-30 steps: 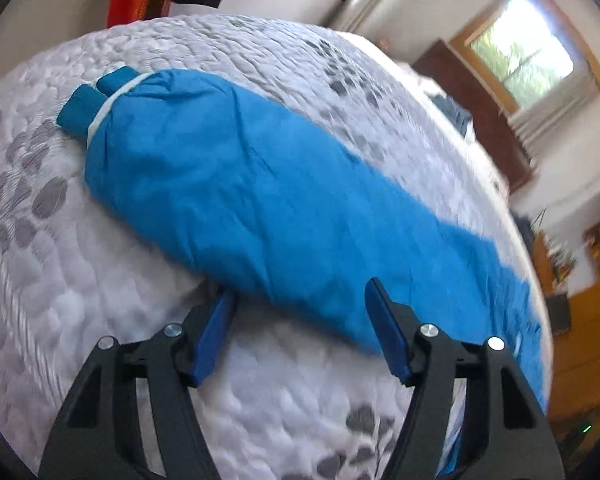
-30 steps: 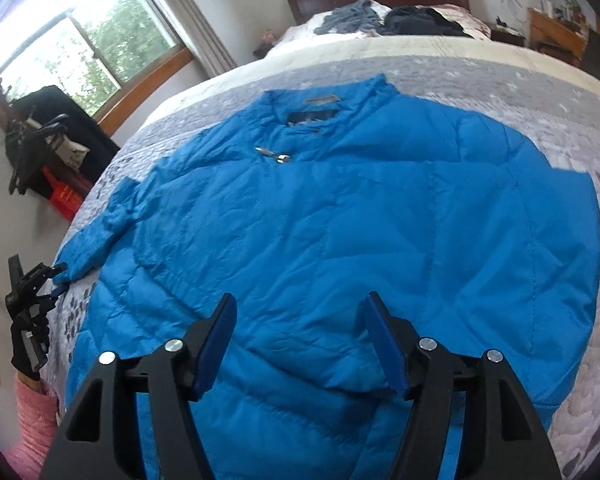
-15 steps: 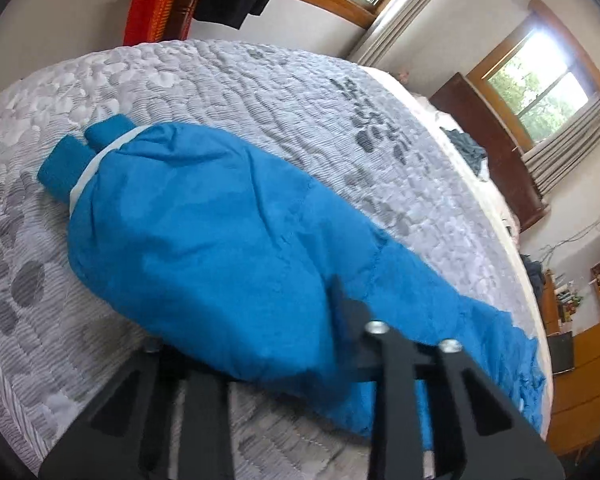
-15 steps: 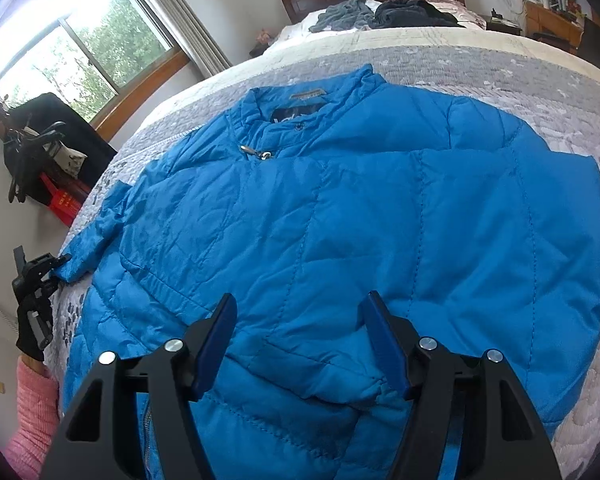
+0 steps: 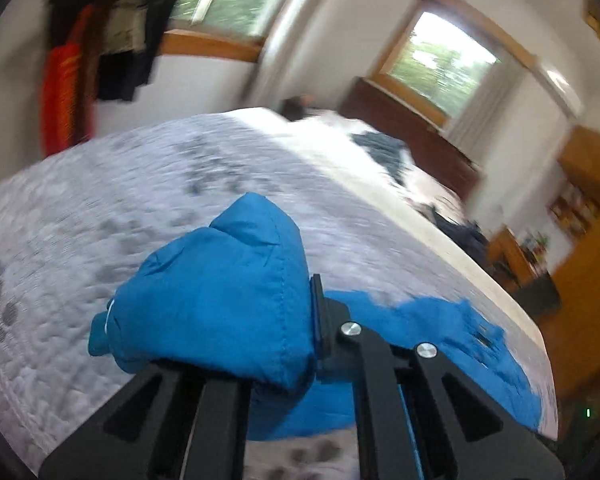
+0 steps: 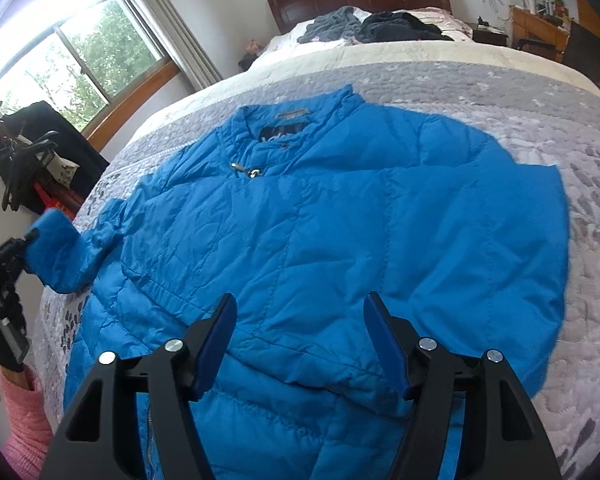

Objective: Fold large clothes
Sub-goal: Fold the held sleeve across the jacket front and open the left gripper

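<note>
Left wrist: my left gripper [image 5: 300, 344] pinching sleeve [image 5: 220, 300], lifted off bed [image 5: 100, 208]; view blurred. Right wrist: my right gripper [image 6: 300, 340] spread, hovering over jacket [image 6: 340, 220] lying flat on bed; sleeve raised at left.

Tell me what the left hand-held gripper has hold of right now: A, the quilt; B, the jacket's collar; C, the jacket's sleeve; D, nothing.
C: the left hand-held gripper is shut on the sleeve, lifted off the quilt, while the rest of the jacket lies flat.
</note>
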A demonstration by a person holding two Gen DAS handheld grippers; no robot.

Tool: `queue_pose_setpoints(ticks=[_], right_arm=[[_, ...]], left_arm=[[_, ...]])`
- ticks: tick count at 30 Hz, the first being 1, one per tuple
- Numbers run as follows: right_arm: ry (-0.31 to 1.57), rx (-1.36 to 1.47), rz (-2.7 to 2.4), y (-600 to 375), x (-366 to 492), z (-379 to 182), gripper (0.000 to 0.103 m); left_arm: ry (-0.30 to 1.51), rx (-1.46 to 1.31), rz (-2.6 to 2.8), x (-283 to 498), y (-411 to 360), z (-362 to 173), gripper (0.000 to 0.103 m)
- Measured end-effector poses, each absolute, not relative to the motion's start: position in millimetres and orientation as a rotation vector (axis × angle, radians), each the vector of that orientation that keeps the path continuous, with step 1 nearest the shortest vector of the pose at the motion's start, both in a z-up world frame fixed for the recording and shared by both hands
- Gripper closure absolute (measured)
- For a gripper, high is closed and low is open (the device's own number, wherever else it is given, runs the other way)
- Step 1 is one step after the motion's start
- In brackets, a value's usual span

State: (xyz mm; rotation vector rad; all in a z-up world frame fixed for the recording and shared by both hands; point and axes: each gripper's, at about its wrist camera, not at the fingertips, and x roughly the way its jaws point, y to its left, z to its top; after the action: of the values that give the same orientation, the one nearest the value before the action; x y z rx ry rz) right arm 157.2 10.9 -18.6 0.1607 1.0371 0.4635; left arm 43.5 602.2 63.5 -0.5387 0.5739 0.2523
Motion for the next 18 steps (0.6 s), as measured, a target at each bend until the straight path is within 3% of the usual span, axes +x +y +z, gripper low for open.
queue_pose_setpoints(ticks=[8, 18], right_arm=[[1.027, 0.186, 0.427, -5.9, 156.9, -12.3, 0.037], [1.010, 0.188, 0.394, -18.2, 157.7, -8.2, 0.037]], left_arm=[[0.601, -0.404, -0.001, 90.5, 480.4, 86.0, 0.097], [0.654, -0.316, -0.187, 127.9, 365.1, 67.2, 0.097]])
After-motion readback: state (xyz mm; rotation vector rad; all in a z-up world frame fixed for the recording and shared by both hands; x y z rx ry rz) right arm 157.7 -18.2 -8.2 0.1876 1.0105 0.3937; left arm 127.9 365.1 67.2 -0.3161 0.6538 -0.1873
